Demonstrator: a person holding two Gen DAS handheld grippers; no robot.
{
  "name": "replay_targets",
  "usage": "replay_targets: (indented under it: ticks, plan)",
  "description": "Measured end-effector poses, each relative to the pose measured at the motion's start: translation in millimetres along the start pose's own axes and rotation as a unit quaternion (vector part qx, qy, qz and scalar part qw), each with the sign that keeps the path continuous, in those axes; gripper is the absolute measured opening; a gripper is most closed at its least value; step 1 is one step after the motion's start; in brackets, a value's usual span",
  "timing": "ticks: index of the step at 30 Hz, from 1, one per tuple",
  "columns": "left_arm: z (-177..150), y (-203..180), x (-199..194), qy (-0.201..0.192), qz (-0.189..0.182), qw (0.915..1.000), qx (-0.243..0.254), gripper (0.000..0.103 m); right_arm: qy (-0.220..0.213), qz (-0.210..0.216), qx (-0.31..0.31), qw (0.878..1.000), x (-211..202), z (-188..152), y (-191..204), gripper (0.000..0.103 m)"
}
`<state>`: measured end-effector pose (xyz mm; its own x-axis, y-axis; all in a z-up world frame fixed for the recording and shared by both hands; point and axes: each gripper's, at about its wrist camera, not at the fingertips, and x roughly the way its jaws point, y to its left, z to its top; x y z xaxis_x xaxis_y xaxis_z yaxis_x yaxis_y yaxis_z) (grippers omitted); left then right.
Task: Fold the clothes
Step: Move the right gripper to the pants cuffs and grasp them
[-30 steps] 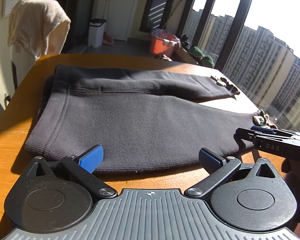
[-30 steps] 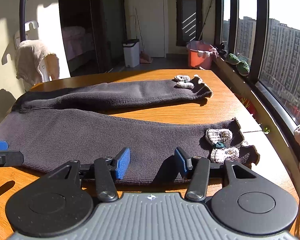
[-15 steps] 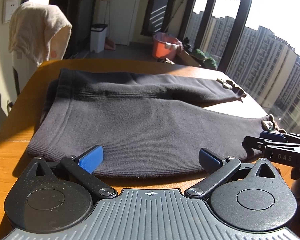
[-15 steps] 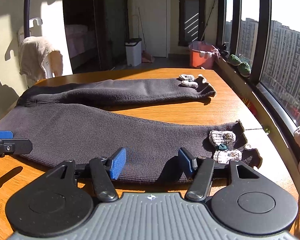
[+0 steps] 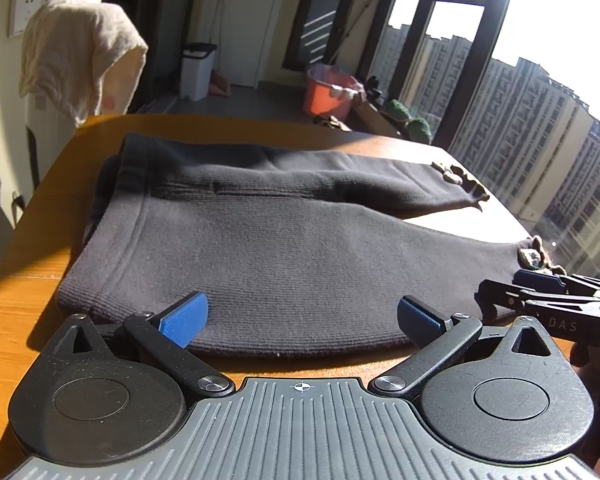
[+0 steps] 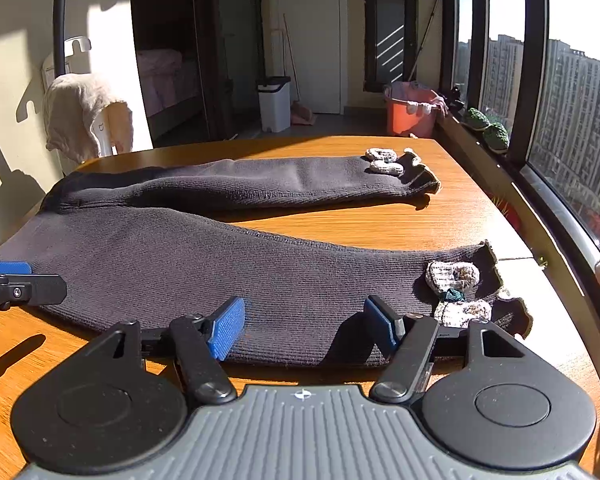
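Dark grey knit trousers (image 5: 284, 252) (image 6: 204, 264) lie flat on the wooden table (image 5: 32, 308) (image 6: 380, 224), waistband to the left, both legs stretched right, each cuff decorated with pale knitted bows (image 6: 454, 280). My left gripper (image 5: 298, 318) hovers open over the near edge at the waist end. My right gripper (image 6: 304, 326) is open over the near edge of the near leg, just left of its cuff. Each gripper shows in the other's view: the right gripper (image 5: 540, 300) at the right, the left gripper (image 6: 16, 284) at the left. Nothing is held.
A cream towel (image 5: 76, 52) hangs on a white appliance beyond the table's left end. On the floor behind stand a white bin (image 6: 274, 102) and an orange bucket (image 6: 410, 114). A window sill with green plants (image 6: 486, 128) runs along the right.
Both grippers have drawn back slightly toward the near edge and risen a little, so the trousers sit further off. Both stay open; the garment has not moved.
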<state>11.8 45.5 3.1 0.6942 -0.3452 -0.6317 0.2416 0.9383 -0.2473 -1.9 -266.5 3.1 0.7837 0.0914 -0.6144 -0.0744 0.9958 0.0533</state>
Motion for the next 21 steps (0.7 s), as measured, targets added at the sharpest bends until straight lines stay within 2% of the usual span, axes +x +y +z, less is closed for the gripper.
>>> replay_targets:
  ticks: [3,5,7,10,11,12,13,14,15,16,21]
  plan:
    - [10,11,-14,-0.016,-0.004,0.9995,-0.026,0.103,-0.001,0.005,0.002,1.000,0,0,-1,0.069]
    - [23,24,-28,-0.047,0.013,0.9981,-0.039,0.103,-0.002,0.010,0.007,1.000,-1,0,-3,0.069]
    - [34,41,-34,-0.057,0.030,0.9961,-0.060,0.103,-0.003,0.017,0.011,1.000,-1,0,-6,0.069]
    - [53,73,-31,-0.040,0.052,0.9920,-0.108,0.103,-0.004,0.032,0.006,0.999,-2,1,-11,0.069]
    - [58,83,-28,-0.031,0.058,0.9905,-0.121,0.103,-0.004,0.033,0.001,0.999,-2,2,-13,0.064]
    - [62,90,-23,-0.023,0.062,0.9897,-0.127,0.102,-0.003,0.035,-0.004,0.999,-3,3,-14,0.053]
    - [66,97,-19,-0.015,0.066,0.9888,-0.132,0.100,-0.004,0.035,-0.009,0.999,-3,5,-17,0.047]
    - [69,101,-13,-0.012,0.067,0.9884,-0.136,0.094,-0.007,0.036,-0.014,0.999,-4,9,-20,0.042]
    - [72,105,-8,-0.009,0.067,0.9880,-0.139,0.086,-0.011,0.033,-0.017,0.999,-4,16,-25,0.042]
    - [75,109,-2,-0.005,0.068,0.9875,-0.142,0.083,-0.015,0.028,-0.018,0.999,-3,22,-30,0.042]
    - [96,122,29,-0.011,0.057,0.9847,-0.164,0.083,-0.024,0.002,0.004,1.000,22,73,-66,0.042]
